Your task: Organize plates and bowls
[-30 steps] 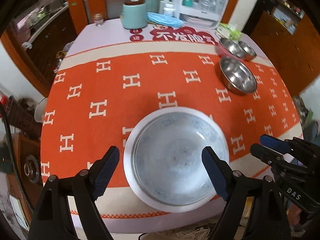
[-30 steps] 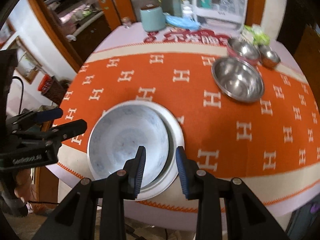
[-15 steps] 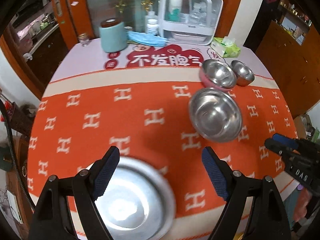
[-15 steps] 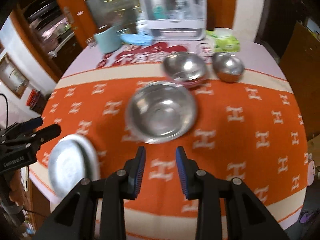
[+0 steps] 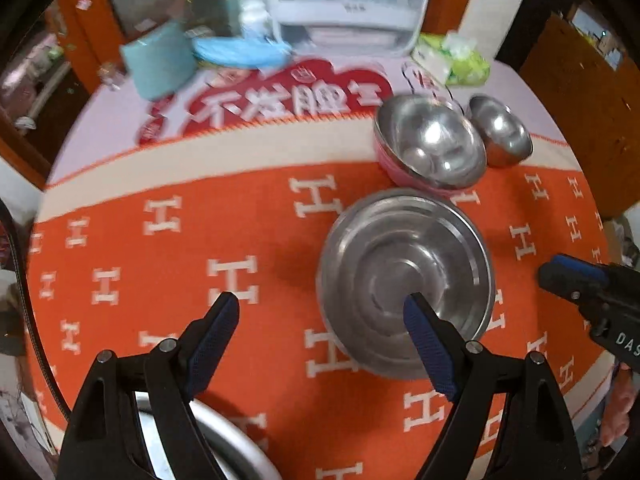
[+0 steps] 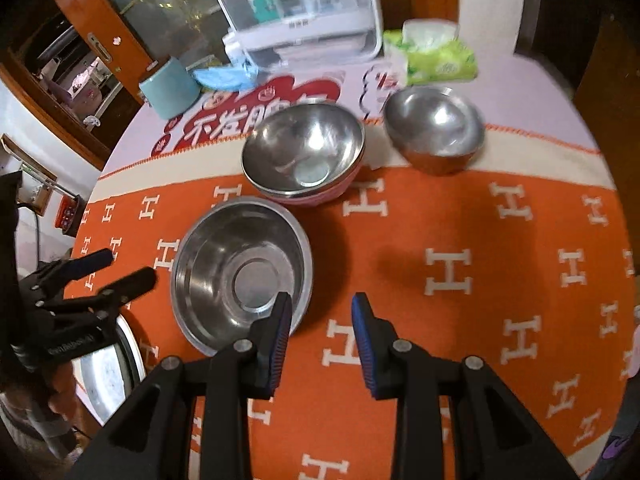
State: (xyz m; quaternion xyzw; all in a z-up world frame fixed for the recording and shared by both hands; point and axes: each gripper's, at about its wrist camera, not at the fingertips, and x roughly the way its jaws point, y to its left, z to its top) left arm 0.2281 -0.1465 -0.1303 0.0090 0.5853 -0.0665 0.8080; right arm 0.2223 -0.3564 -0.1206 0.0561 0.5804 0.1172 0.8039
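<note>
While the white plate [image 6: 120, 368] lies at the near left table edge, the left gripper [image 5: 320, 320] hangs wide open and empty above the orange cloth [image 5: 240, 232]. Right of it sits the wide steel bowl [image 6: 240, 272], then the pink-sided bowl [image 6: 304, 152] and small bowl [image 6: 436, 128] behind. The right gripper [image 6: 320, 320] is narrowly parted, holding nothing.

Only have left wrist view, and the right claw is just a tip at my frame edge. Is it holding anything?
Observer: No. The right claw is empty, jaws narrowly apart over the orange H-patterned tablecloth, just right of the wide flat-bottomed steel bowl.
Operator: The white dish is hidden behind my claw. Where is it?
Observer: The white-rimmed dish lies at the table's near left edge, apart from that steel bowl. The open left claw is above it, not touching it.
</note>
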